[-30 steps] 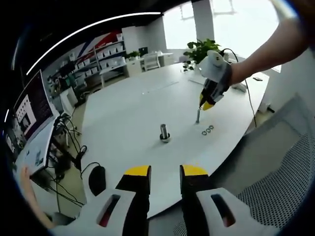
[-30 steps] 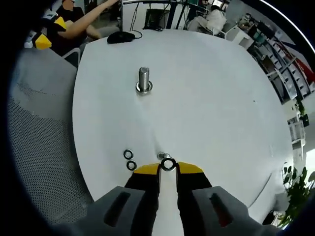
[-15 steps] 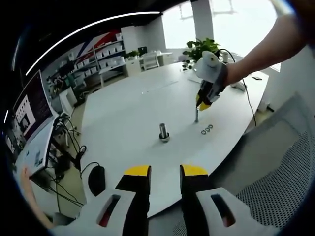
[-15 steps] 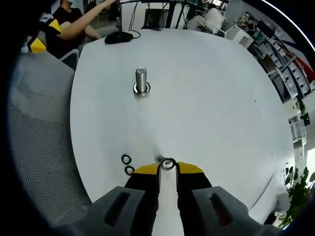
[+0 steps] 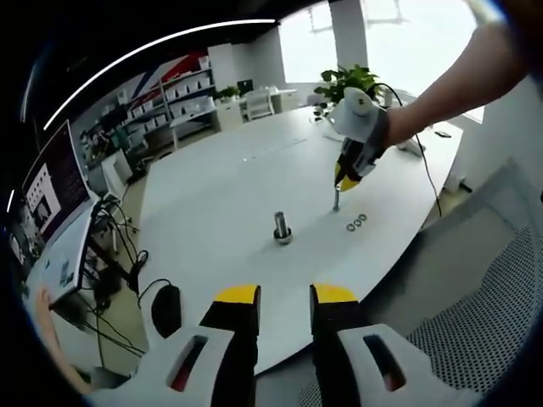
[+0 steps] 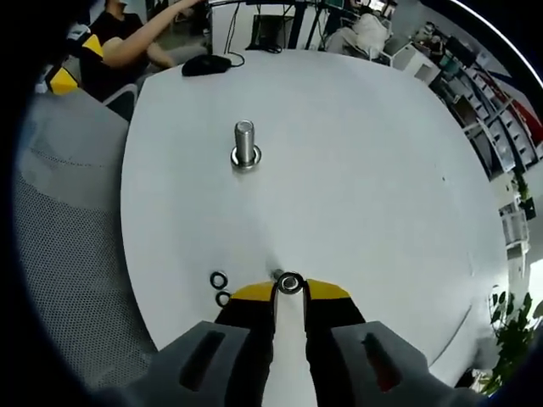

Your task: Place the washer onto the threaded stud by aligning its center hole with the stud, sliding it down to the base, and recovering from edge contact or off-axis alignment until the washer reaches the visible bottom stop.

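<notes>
Hovering low over the white worktop (image 6: 356,170), the right gripper (image 6: 289,291) is seen with its yellow-tipped jaws drawn narrow on a small washer (image 6: 289,282), which is pinched at the tips in the lower centre of the right gripper view. Just behind the washer, the top of a slim stud (image 6: 277,275) is glimpsed, almost hidden by the jaw tips. From the left gripper view, that same thin stud (image 5: 336,200) is shown standing upright right of centre, with the right gripper (image 5: 348,181) poised directly above it, the washer too small to be made out there.

Two spare washers (image 6: 220,288) are left lying flat, just beside the stud at lower left of the right gripper view. A thicker bolt (image 6: 244,144) stands apart, upper centre. The left gripper (image 5: 284,297) is held back at the bottom of its own view, jaws parted and gripping nothing.

Trouble is judged likely at the hole: the washer appears slightly off the stud's axis, so its rim could catch on the stud's tip and tilt. A premature release would probably send it sliding off onto the worktop. Pressing down while cocked could jam it on the threads.
</notes>
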Tool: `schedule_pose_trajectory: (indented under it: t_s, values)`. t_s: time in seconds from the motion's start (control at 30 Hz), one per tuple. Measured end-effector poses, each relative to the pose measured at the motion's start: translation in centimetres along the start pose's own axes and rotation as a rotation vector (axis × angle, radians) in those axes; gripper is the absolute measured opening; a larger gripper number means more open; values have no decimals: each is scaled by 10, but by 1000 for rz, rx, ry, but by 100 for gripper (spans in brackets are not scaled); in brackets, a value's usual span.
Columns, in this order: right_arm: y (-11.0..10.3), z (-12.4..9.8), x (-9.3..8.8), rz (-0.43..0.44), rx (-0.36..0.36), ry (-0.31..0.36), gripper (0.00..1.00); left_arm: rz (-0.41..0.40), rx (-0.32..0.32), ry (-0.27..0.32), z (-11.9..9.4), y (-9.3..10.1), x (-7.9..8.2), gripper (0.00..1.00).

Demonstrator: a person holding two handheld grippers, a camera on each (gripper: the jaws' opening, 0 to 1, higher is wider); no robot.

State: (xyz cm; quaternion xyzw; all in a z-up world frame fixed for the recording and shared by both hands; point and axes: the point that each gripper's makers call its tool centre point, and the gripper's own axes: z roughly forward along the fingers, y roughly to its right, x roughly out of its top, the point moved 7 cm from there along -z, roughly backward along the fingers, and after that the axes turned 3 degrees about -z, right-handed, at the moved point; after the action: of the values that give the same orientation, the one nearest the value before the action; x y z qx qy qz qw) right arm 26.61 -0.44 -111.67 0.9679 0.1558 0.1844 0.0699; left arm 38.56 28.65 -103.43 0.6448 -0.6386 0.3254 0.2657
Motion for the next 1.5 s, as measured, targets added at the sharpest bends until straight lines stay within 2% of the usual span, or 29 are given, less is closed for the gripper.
schedule_pose_trajectory:
  t_s: [0.63, 0.7, 0.9, 1.1, 1.17, 1.23, 1.33, 1.43, 1.5]
  values:
    - [-1, 22, -3, 4, 41, -47, 14, 3, 0, -6, -1, 0, -1, 21]
    - [4, 35, -4, -3, 47, -60, 14, 6, -2, -7, -1, 0, -1, 21]
    - [2, 45, -5, 16, 68, -85, 14, 4, -2, -12, -1, 1, -1, 21]
    - [2, 48, -11, 34, 76, -94, 15, 8, -4, -18, 0, 1, -1, 20]
    - [-7, 40, -10, 32, 77, -97, 15, 6, -4, -19, 1, 1, -2, 20]
    - [3, 50, -14, 39, 78, -105, 15, 6, -4, -20, 1, 1, -2, 20]
    - [-2, 48, -14, 50, 84, -107, 16, 9, -5, -25, 1, 1, -3, 20]
    - [4, 54, -16, 51, 78, -101, 17, 8, -5, -27, 1, 1, -3, 20]
    - [1, 49, -17, 61, 82, -100, 17, 9, -5, -27, 1, 2, -3, 20]
